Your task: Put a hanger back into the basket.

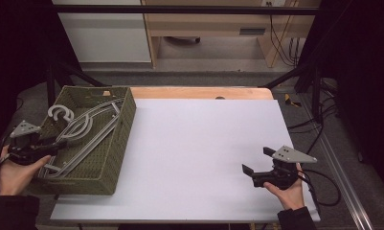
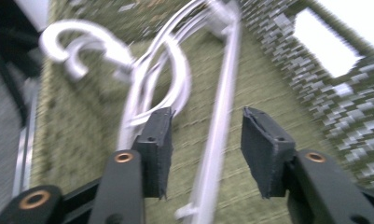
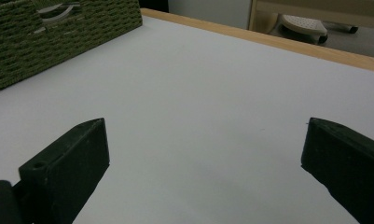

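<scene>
The left gripper's [image 2: 205, 149] fingers [image 2: 157, 140] stand spread with a gap between them, and a straight white bar of the hangers [image 2: 219, 140] runs up through that gap; neither pad presses on it. The view along these fingers is blurred. The pale plastic hangers [image 1: 84, 129] lie stacked inside the green woven basket [image 1: 125, 139], their hooks toward its far left corner. In the high view the left gripper [image 1: 50, 147] reaches over the basket's left wall, held in the person's left hand [image 1: 15, 170].

The right gripper's [image 3: 203, 172] fingers [image 3: 68, 168] are spread wide, with only bare white surface [image 3: 198, 93] between them. In the high view it [image 1: 255, 165] sits low at the near right of the surface, in the right hand [image 1: 288, 191], well apart from the basket, which stands at the surface's left edge.
</scene>
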The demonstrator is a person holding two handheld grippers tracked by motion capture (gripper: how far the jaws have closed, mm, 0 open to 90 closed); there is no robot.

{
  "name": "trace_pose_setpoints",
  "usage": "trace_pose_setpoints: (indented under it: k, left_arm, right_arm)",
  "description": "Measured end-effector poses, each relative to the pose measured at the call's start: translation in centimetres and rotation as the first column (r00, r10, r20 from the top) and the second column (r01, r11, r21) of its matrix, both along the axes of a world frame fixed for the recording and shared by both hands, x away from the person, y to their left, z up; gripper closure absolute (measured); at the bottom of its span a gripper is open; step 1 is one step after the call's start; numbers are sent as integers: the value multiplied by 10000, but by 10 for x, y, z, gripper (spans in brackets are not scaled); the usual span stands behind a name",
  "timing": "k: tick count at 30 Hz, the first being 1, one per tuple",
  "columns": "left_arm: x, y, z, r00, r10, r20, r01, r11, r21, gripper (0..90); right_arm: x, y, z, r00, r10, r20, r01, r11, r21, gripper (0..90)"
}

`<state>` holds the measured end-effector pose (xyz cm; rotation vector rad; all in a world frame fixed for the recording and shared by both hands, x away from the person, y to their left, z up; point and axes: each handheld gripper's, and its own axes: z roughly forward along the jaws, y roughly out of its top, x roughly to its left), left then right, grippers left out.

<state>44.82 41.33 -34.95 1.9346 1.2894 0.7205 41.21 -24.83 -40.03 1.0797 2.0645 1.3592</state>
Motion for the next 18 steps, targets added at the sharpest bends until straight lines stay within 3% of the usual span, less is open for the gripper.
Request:
trace_pose_setpoints:
  k: [6, 9, 13, 16, 17, 18]
  left_arm:
    - [-16, -31, 2, 9917, -856, 962, 928, 9930, -728, 346]
    - [-19, -43, 1, 9871, -1110, 1153, 1217, 9885, -901, 289]
    - [-28, -72, -5, 9736, -1594, 1634, 1851, 9702, -1566, 231]
    - [-30, -82, -9, 9685, -1841, 1678, 2115, 9637, -1629, 190]
    - [-32, -91, -15, 9627, -2106, 1697, 2406, 9534, -1820, 180]
    - [-33, -94, -17, 9607, -2233, 1650, 2518, 9512, -1785, 170]
  right_arm:
    - [-1, 0, 1, 10000, -47, 32, 47, 10000, 83, 10]
    - [-1, 0, 1, 9999, -53, 124, 51, 9999, 118, 10]
    - [-1, 0, 1, 9998, -50, 168, 47, 9998, 172, 7]
    - [-2, -1, 1, 9998, -48, 176, 45, 9998, 172, 6]
    - [-2, -1, 1, 9997, -47, 226, 42, 9998, 216, 6]
    - [-3, -1, 1, 9997, -37, 239, 31, 9996, 265, 6]
